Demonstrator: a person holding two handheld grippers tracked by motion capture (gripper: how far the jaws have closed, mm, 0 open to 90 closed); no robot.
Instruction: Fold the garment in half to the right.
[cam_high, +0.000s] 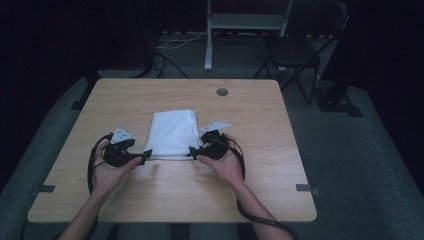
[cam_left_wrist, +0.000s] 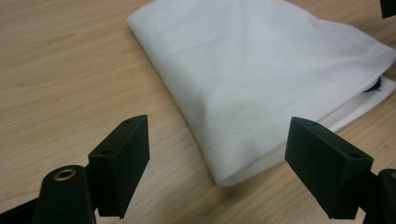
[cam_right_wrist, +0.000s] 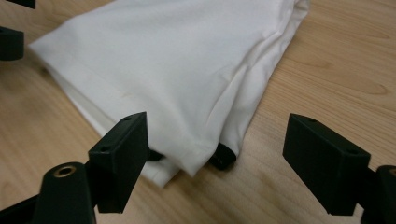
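High view gives me a folded white cloth (cam_high: 172, 134) lying flat on the light wooden table (cam_high: 250, 130), centred, between my two grippers. My left gripper (cam_high: 145, 155) sits at its near left corner, jaws apart, unclamped; my right gripper (cam_high: 192, 150) at its near right corner, likewise spread.

A plain white folded cloth (cam_high: 172, 132) with a black patch at its hem lies on a light wood-grain table (cam_high: 250, 175), between two black grippers.
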